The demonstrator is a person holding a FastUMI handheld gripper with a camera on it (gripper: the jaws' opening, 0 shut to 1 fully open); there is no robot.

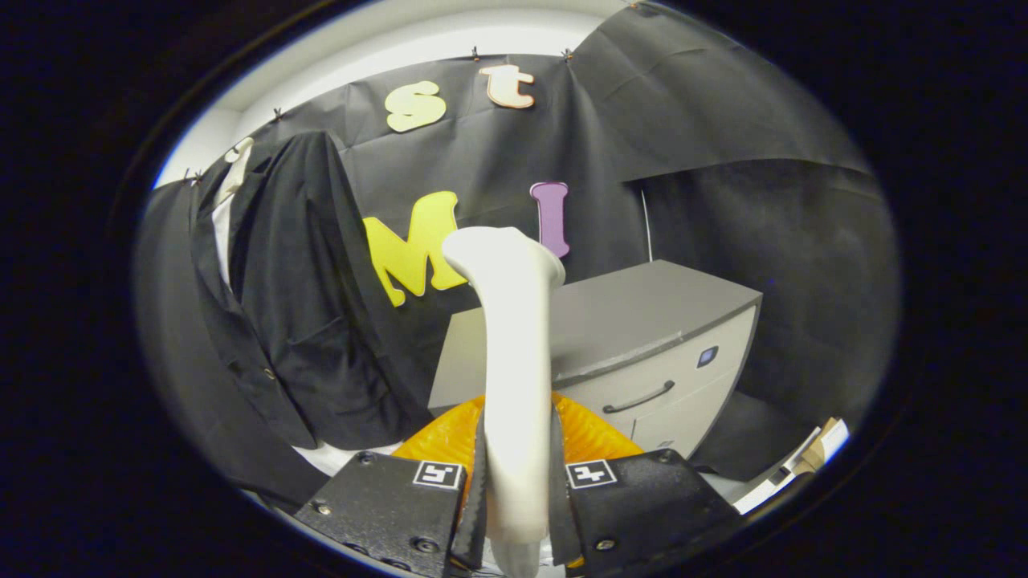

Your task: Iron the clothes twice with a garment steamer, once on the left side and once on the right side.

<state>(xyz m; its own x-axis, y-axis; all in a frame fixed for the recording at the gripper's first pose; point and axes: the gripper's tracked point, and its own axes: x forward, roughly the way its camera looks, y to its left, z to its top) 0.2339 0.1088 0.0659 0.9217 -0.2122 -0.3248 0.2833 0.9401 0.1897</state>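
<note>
A dark jacket (297, 305) hung on a hanger against the booth wall, off to the left of a grey drawer cabinet (642, 337). Between them, the white garment steamer (514, 345) stood upright, its head raised beyond the fingers, and the gripper (518, 490) was pinched on its handle, both fingers pressing its sides, above something orange (442, 437)
</note>
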